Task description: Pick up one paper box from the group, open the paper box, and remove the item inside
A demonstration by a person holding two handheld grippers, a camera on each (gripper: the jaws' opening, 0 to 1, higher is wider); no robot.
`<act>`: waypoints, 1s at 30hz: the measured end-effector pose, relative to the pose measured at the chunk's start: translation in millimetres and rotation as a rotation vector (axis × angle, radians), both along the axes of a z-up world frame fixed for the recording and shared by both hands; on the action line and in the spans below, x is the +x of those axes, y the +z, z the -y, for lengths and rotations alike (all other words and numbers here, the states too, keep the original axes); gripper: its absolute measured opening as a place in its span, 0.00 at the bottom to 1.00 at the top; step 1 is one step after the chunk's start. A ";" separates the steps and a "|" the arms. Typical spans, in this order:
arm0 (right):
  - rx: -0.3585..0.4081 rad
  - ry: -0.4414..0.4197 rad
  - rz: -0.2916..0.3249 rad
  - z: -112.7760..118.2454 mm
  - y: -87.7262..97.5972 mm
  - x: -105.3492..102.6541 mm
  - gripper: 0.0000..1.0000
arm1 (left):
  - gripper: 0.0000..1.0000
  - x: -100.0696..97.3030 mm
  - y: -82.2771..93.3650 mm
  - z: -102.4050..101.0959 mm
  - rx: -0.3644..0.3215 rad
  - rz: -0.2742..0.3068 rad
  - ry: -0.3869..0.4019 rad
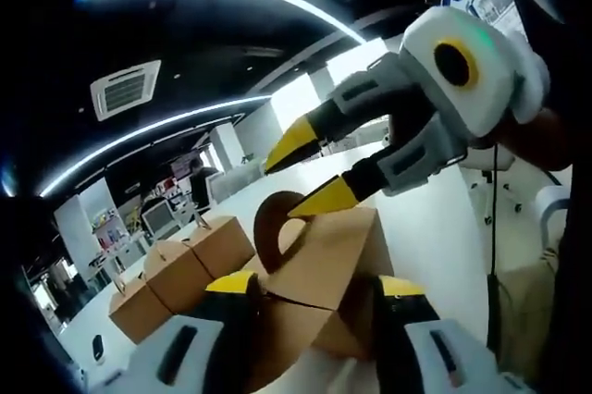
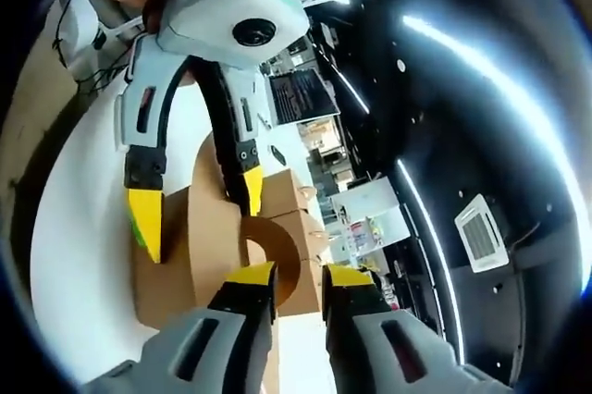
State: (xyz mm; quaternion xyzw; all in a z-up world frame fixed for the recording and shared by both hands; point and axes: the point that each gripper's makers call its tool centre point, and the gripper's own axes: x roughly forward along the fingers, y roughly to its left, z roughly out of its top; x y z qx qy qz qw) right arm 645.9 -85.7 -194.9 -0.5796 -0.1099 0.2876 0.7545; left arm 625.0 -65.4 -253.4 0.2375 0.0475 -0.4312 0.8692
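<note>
Cardboard dominates the left gripper view. At its left, three closed paper boxes (image 1: pixel 180 274) are seen in a row on the white desk (image 1: pixel 435 227), each touching the next, with a small dark object (image 1: pixel 98 348) lying on the desk just beside the nearest one. To their right, the paper box (image 1: pixel 319 269) being worked on is held up above the desk, clamped at its lower part between the yellow-tipped jaws of the left gripper (image 1: pixel 314 297), which are spread to the box's width and pressed against its sides. A curved brown handle flap (image 1: pixel 270 223) is raised from the top of this box. Further right and above, the right gripper (image 1: pixel 310 172) is seen reaching in, its yellow tips slightly parted around the top of the flap; whether the flap is actually pinched cannot be told there.

In the right gripper view, the left gripper (image 2: pixel 199 209) is seen entering from the upper left, its jaws set on either side of the paper box (image 2: pixel 185 255). To the right of it, the curved flap (image 2: pixel 277 251) arches over, and the right gripper (image 2: pixel 298 276) is seen at the bottom with its jaws almost closed on the flap's edge. Behind, the other boxes (image 2: pixel 287 195) are stacked against each other on the desk (image 2: pixel 83 255).
</note>
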 end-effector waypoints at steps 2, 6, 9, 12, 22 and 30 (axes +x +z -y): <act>0.001 0.001 -0.002 -0.5 -0.4 -0.7 0.18 | 0.51 -0.2 0.4 -0.1 -0.002 0.003 0.001; 0.013 -0.001 0.019 0.5 4.9 -2.2 0.16 | 0.52 0.7 7.9 -0.5 -0.033 0.027 0.015; 0.026 -0.010 0.025 3.4 8.0 -1.7 0.14 | 0.52 3.5 15.8 -4.3 -0.085 0.010 0.046; 0.038 -0.012 0.023 4.7 8.8 -1.7 0.12 | 0.55 6.0 21.6 -7.7 -0.104 0.025 0.063; 0.044 -0.012 0.034 3.9 12.1 -3.5 0.12 | 0.44 -3.0 14.5 -11.7 -0.100 -0.063 0.094; 0.046 0.001 0.054 2.7 17.2 -10.3 0.11 | 0.40 -4.7 11.1 -9.2 -0.084 -0.065 0.079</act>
